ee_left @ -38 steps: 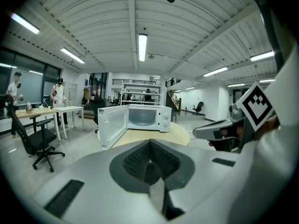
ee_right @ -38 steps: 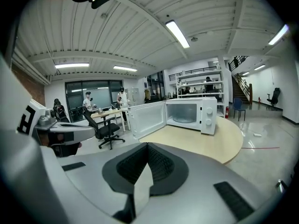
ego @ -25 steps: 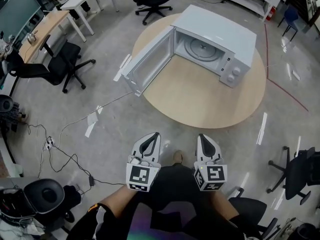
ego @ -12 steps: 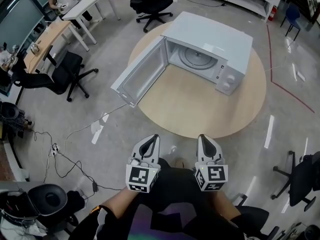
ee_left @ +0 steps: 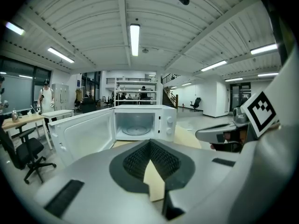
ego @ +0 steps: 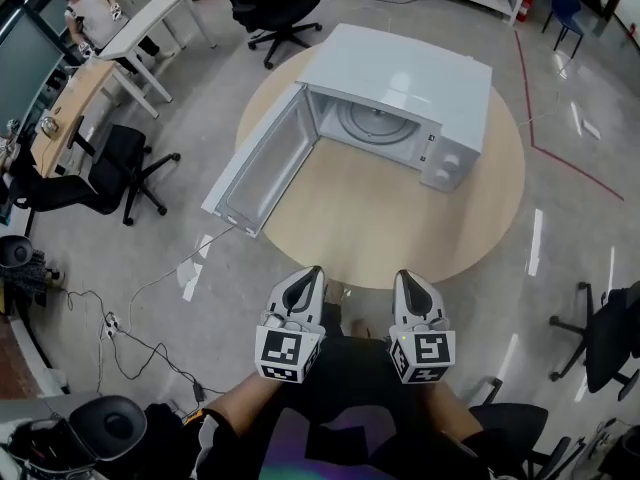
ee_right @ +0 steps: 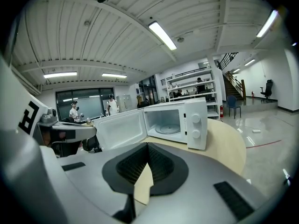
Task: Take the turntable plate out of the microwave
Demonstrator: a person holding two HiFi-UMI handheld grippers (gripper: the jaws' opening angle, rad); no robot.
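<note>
Open-plan lab with a grey polished floor. A round wooden table (ego: 400,223) is straight ahead of me.

- A white microwave (ego: 410,63) sits on the far half of the table.
- Its door (ego: 262,163) is swung fully open to the left in the head view and overhangs the table edge.
- The turntable plate (ego: 372,123) is inside the cavity, lying flat on the cavity floor, and nothing touches it.
- Two knobs (ego: 445,163) sit at the right end of the front panel.

Left gripper (ego: 309,271): jaws together with the tips meeting, nothing between them. Right gripper (ego: 404,274): same, jaws closed and empty. I've got them side by side, low in the head view, by the table's near edge and well apart from the microwave. Both point at the open cavity. Each gripper view looks over the tabletop straight into it, and the plate shows in both.

Around the table:
- A black office chair (ego: 275,8) stands beyond the table.
- A white desk (ego: 150,18) is at top left, with a person (ego: 85,8) beside it.
- A cable (ego: 150,278) trails across the floor at left.
- A red line (ego: 560,158) is marked on the floor at right.
</note>
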